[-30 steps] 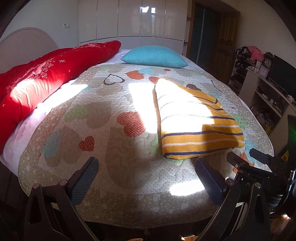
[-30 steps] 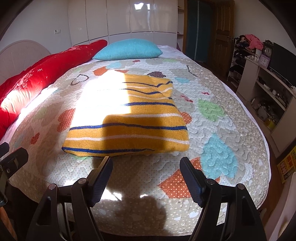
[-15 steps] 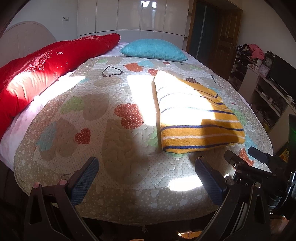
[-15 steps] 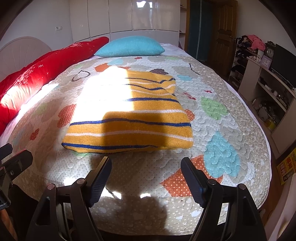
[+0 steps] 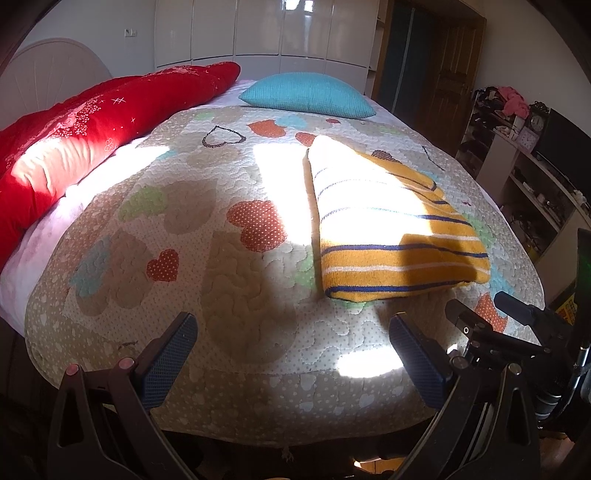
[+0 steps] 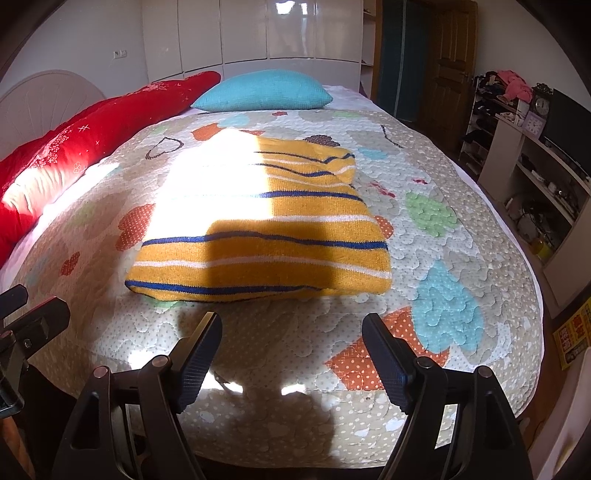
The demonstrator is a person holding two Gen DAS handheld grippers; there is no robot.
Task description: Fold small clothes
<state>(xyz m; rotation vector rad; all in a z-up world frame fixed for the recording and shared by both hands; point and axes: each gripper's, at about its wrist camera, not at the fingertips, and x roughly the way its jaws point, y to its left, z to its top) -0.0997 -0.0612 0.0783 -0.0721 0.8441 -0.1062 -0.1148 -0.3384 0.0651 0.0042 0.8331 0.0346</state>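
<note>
A folded yellow garment with blue and white stripes (image 6: 266, 229) lies flat on the heart-patterned quilt (image 6: 436, 236), partly in bright sunlight. In the left wrist view the same garment (image 5: 391, 236) sits to the right of centre. My right gripper (image 6: 291, 328) hovers just short of the garment's near edge, open, nothing between its fingers. My left gripper (image 5: 291, 332) is open over bare quilt (image 5: 192, 236), to the left of the garment. The right gripper's body (image 5: 517, 332) shows at the lower right of the left wrist view.
A long red bolster (image 6: 74, 147) runs along the bed's left side and a teal pillow (image 6: 266, 90) lies at the head. White wardrobes (image 6: 251, 33) stand behind. Shelves with clutter and a clock (image 6: 532, 155) line the right wall beyond the bed edge.
Both views tilt slightly, showing a little more of the quilt's near edge. The garment has not moved and both grippers stay open.
</note>
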